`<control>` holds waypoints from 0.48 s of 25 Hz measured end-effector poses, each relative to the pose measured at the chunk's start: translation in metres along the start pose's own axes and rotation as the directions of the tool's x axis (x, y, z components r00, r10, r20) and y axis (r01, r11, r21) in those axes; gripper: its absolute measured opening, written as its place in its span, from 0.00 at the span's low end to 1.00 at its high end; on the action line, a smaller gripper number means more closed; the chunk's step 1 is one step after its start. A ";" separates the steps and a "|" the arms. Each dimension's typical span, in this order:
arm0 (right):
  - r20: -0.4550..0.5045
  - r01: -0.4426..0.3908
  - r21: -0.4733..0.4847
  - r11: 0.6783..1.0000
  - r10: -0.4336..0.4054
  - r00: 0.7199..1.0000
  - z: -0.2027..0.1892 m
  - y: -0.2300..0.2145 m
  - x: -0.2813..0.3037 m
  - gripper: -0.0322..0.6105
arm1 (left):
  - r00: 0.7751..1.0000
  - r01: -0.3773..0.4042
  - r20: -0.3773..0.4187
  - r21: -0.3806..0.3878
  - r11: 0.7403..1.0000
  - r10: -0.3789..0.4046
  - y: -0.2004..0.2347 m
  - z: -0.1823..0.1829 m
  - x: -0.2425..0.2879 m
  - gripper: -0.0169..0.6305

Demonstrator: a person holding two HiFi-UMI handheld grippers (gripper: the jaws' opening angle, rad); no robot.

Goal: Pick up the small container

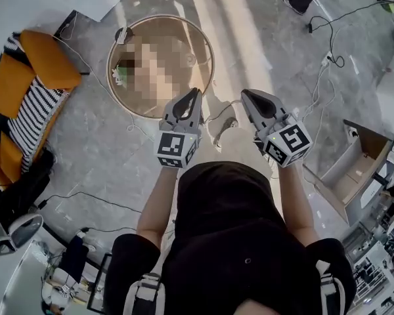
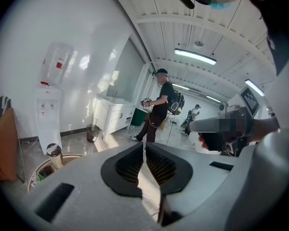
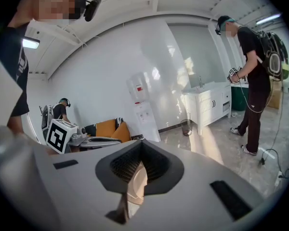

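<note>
No legible txt, labels, nos. in view.

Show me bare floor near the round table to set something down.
Bare floor lies between the round table and the striped cushions. Rightward, cables and a cardboard box crowd it.

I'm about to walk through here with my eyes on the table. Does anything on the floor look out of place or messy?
Nothing looks spilled or broken. Loose white cables trail across the floor to the right of the round table, and a black cable runs along at the left. Both are likely trip hazards.
</note>
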State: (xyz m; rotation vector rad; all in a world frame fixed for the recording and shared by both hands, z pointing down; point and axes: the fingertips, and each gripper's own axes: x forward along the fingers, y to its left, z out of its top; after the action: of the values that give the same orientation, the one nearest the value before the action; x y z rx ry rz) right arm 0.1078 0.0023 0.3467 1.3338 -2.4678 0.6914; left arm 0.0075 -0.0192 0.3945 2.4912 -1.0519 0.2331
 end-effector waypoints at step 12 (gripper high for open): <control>-0.034 0.015 0.052 0.999 -0.013 0.999 -0.044 -0.041 0.063 0.05 | 0.999 -0.024 -0.046 0.023 0.999 0.025 0.038 -0.073 0.066 0.06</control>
State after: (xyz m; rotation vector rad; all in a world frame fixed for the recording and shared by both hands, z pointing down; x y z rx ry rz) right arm 0.1074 -0.0392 0.4229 1.3448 -2.4275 0.7742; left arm 0.0270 -0.0528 0.4921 2.4816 -1.0676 0.3094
